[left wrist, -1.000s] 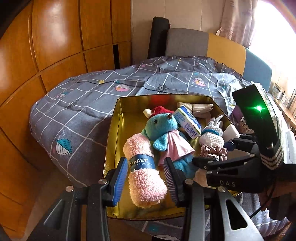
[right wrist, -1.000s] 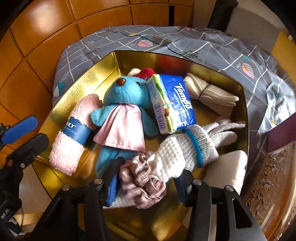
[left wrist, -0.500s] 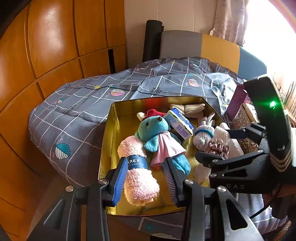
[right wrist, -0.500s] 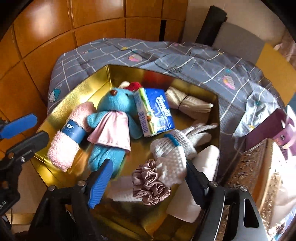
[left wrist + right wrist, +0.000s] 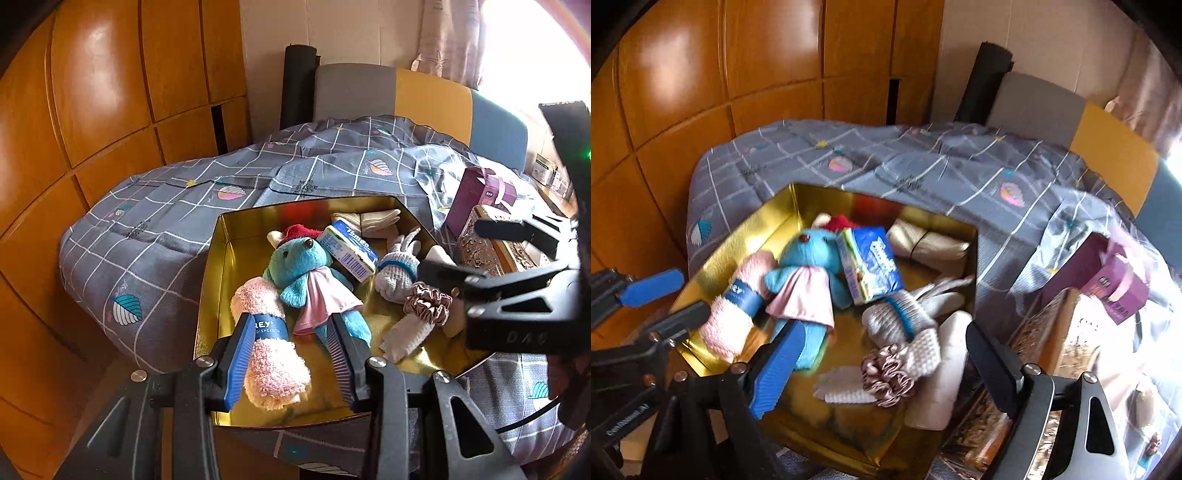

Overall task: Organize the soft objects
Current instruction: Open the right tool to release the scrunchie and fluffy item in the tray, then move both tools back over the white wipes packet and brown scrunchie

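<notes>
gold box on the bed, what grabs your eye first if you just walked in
The shiny gold box on the grey quilt, crowded with soft things. A blue plush toy in a pink dress lies in the middle. At the front, the left gripper is closed around a pink rolled dishcloth.

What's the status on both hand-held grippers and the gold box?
Left hand-held gripper shut on pink rolled dishcloth. Right hand-held gripper open, jaws just widened, empty. Satin scrunchie lies in gold metal box.
</notes>
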A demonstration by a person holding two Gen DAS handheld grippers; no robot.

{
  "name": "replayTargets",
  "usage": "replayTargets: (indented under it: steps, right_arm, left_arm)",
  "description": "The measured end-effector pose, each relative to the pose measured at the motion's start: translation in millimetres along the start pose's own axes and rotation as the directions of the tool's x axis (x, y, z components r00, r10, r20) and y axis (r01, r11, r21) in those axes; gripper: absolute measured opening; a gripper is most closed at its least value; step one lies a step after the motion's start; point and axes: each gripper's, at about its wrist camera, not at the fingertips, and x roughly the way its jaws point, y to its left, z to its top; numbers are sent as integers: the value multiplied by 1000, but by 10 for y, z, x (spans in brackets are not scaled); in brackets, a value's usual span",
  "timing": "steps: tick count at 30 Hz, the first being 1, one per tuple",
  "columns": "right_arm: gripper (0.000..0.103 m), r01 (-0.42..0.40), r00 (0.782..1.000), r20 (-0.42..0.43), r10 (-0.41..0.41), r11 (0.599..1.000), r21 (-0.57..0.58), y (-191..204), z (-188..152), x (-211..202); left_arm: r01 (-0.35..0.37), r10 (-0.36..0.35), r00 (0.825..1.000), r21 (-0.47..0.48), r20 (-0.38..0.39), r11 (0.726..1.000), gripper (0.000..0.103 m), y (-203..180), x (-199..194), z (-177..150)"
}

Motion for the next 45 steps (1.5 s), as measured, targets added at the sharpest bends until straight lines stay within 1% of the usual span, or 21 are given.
replayTargets:
  steps: [6, 10, 13, 18, 21, 24, 29, 34, 38, 40, 43, 45]
  right_arm:
    - [91, 32, 997, 73, -34, 999, 35, -168, 33, -282]
    - [94, 62, 990, 122, -70, 996, 70, -362, 23, -503]
    - [94, 93, 983, 148, -105, 992, 88, -539, -3, -674]
    - [96, 165, 965, 179, -191, 975, 152, -937, -124, -944]
    - [97, 215, 947, 192, -259, 951, 222, -1221, -223, -1098]
    - [98, 247, 936, 179, -305, 926, 284, -1528, -326, -1208]
    - [98, 329, 904, 145, -402, 871, 364, -1995, -551, -1375]
    - [98, 404, 863, 99, -495, 794, 454, -2479, -832, -1529]
    - [98, 461, 826, 48, -562, 721, 518, -2870, -1104, -1643]
    - [98, 493, 804, 10, -595, 674, 550, -3072, -1268, -1681]
    - [98, 523, 780, -51, -623, 605, 600, -3364, -1537, -1713]
    - [98, 549, 761, -100, -641, 553, 627, -3551, -1729, -1712]
  left_arm:
    - [1, -1, 1000, 25, 23, 1000, 40, -60, -65, 24]
    - [11, -13, 999, 44, 36, 999, 40, -112, -105, 47]
    - [16, -18, 999, 59, 46, 998, 40, -156, -133, 64]
    - [25, -29, 998, 78, 50, 997, 40, -239, -159, 101]
    - [27, -32, 998, 93, 51, 995, 40, -298, -174, 118]
    - [32, -38, 998, 109, 56, 994, 40, -353, -193, 137]
    - [40, -50, 996, 138, 70, 990, 40, -460, -243, 195]
    - [43, -59, 995, 175, 83, 984, 40, -595, -291, 259]
    - [50, -72, 993, 211, 98, 976, 40, -722, -334, 308]
    - [55, -81, 991, 233, 104, 971, 40, -808, -360, 332]
    - [64, -97, 989, 266, 113, 962, 40, -945, -403, 386]
    - [72, -112, 986, 293, 122, 953, 40, -1054, -440, 428]
